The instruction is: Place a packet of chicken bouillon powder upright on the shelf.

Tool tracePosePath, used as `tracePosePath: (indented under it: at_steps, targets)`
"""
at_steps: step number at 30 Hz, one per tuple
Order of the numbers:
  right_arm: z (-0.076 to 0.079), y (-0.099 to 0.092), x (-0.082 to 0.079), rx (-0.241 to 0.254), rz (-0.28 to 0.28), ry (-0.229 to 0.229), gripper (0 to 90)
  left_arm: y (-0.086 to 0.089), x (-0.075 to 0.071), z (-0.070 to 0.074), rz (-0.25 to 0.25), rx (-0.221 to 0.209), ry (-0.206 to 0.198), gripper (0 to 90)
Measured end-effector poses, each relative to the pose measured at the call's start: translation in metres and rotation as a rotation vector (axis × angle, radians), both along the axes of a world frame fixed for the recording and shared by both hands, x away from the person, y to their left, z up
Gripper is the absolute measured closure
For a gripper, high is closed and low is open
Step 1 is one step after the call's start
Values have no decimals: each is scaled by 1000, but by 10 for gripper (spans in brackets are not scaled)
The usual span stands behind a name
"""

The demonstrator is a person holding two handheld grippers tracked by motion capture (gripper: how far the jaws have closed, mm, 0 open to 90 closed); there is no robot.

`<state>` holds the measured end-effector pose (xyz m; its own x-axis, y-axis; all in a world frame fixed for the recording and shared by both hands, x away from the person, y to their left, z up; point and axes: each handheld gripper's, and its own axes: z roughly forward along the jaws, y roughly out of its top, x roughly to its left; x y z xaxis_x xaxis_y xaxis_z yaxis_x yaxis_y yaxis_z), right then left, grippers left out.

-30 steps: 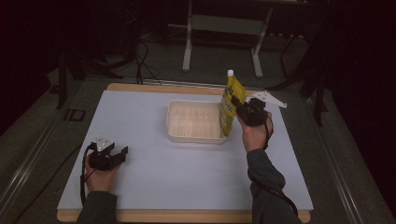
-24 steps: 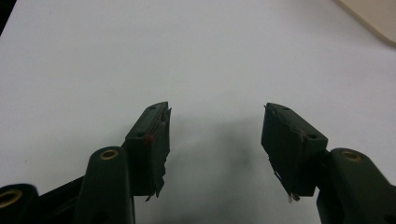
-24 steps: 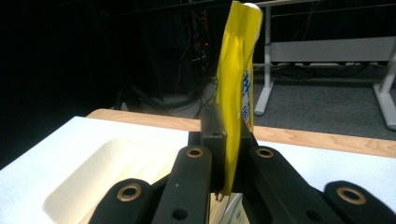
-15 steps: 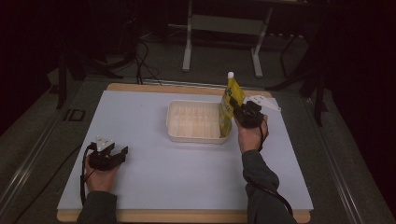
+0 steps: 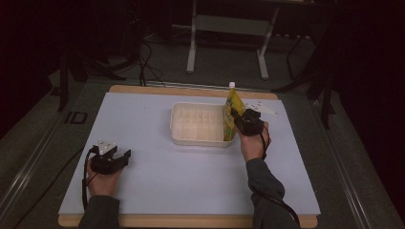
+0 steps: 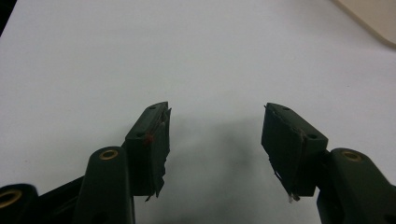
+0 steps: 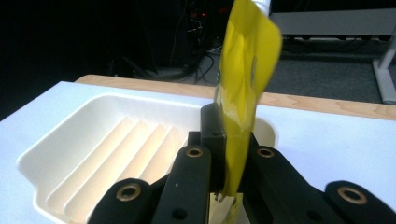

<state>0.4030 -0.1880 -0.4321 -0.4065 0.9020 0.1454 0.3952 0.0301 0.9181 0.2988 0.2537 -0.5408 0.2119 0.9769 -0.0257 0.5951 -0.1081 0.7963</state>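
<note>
A: High view?
B: Right gripper [image 5: 237, 120] clamps a yellow pouch [image 5: 232, 110] at the right rim of the white tray [image 5: 197, 125] on the counter [image 5: 153, 167]. Pouch upright, white cap [image 5: 232, 85] up, long axis vertical. Left gripper [image 5: 117, 160] rests near-left, well apart.

A: Left gripper view?
B: Fingers [image 6: 154, 140] spread wide, nothing btwn, just bare counter.

A: Right gripper view?
B: Fingers [image 7: 212, 128] closed on pouch's lower part; tray just beyond. Prob. mid-placement w/ pouch over the rim. Next: tip it flat, lower into tray, let go.
</note>
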Motion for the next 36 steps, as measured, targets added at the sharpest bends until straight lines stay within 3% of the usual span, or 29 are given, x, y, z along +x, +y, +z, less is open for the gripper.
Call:
tracePosePath:
  at_steps: [3, 5, 6, 10, 17, 21, 25, 27, 28, 36]
  targets:
    - [-1, 1, -2, 4, 4, 11, 900, 0, 0, 0, 0, 2, 0, 414]
    - [0, 2, -3, -21, 13, 25, 900, 0, 0, 0, 0, 4, 0, 414]
    - [1, 4, -3, -57, 21, 41, 899, 0, 0, 0, 0, 4, -1, 414]
    - [5, 6, -2, -98, 21, 71, 897, 0, 0, 0, 0, 3, 0, 414]
    - [8, 5, 0, -121, 41, 118, 868, 0, 0, 0, 0, 1, 0, 413]
    - [7, 3, 1, -136, 46, 139, 790, 0, 0, 0, 0, 2, 0, 413]
    - [6, 1, 1, -129, 63, 160, 634, 0, 0, 0, 0, 2, 0, 413]
    - [7, 0, 1, -140, 71, 148, 592, 0, 0, 0, 0, 3, 0, 413]
    - [8, 0, 1, -168, 66, 161, 545, 0, 0, 0, 0, 3, 0, 413]
    - [20, -3, -4, -182, 100, 180, 454, 0, 0, 0, 0, 4, -1, 409]
